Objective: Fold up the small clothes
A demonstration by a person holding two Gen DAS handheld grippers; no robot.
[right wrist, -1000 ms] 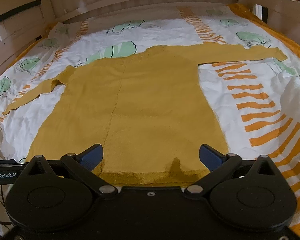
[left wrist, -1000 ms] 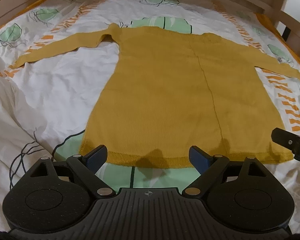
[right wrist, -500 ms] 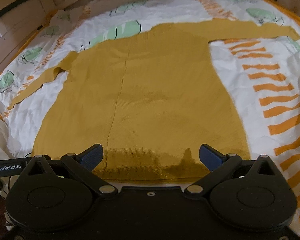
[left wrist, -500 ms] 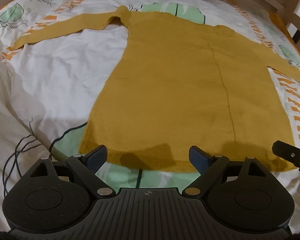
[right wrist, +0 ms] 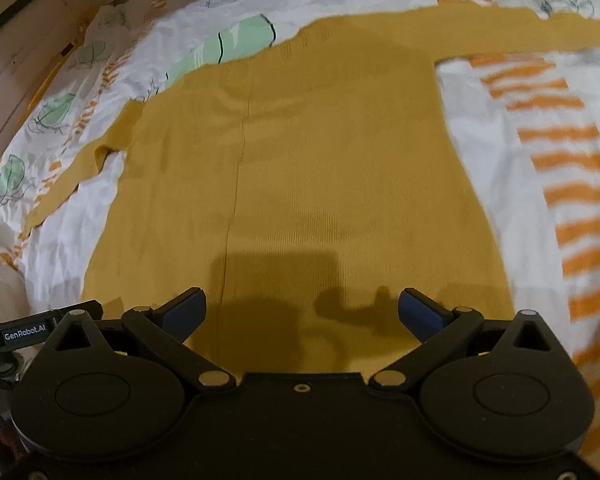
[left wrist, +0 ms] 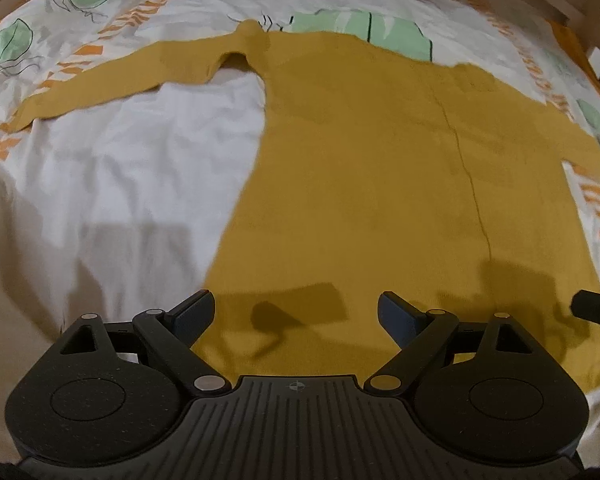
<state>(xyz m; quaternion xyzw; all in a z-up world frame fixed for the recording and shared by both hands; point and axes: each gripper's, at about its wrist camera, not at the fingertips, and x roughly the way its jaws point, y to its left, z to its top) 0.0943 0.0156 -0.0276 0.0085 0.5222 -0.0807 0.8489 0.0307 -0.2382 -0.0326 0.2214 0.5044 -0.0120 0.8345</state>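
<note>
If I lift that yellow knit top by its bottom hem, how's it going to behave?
Probably floppy: the yellow knit top lies limp and flat on the bedsheet, so it should drape and sag. The long sleeve would likely trail behind. It looks thin, so likely light, and the ribbed knit should not be slippery.

Dim warm light, motion blur, fisheye bowing

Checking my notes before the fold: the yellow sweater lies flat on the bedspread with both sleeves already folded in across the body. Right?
Not quite. The yellow sweater lies flat on the bedspread, but both sleeves are spread out sideways, not folded in; the right wrist view shows both.
</note>
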